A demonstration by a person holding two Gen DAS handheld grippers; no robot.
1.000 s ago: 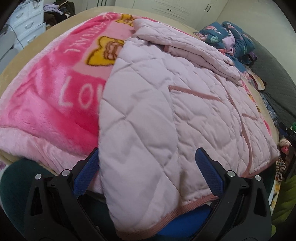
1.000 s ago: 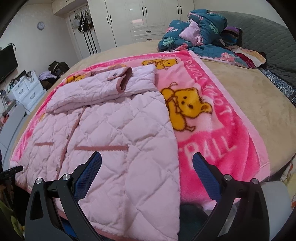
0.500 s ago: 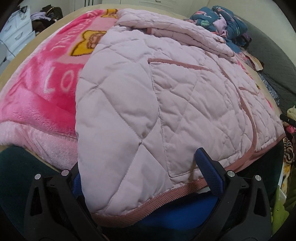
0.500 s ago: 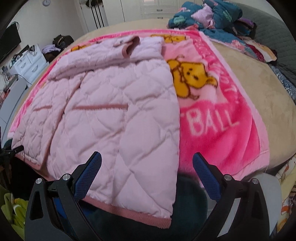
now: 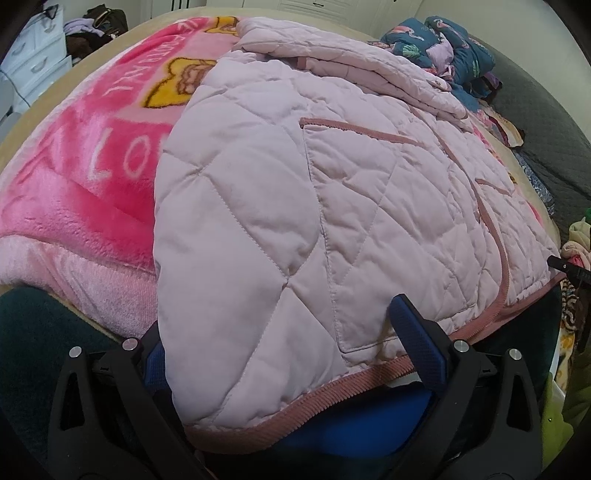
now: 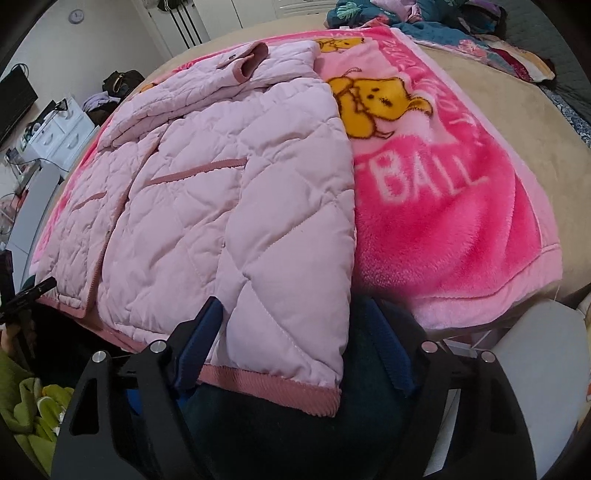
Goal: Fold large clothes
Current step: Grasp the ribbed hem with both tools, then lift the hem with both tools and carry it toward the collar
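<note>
Lying flat on the pink blanket [image 6: 443, 229] across the bed [image 6: 509, 110], the quilted pink jacket [image 6: 236, 206] has its hem between both my jaws: left gripper [image 5: 291, 354] spread, right gripper [image 6: 295, 350] closing, not yet pinching.

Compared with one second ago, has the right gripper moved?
Yes. The right gripper has come down and toward the jacket hem; the pink blanket looms larger. Its jaws are closing, with the hem corner between them.

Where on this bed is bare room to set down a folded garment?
Free: the tan bedspread between the pink blanket and the heaped clothes. Crowded: the quilted jacket covers the blanket's other half, at both grippers.
</note>
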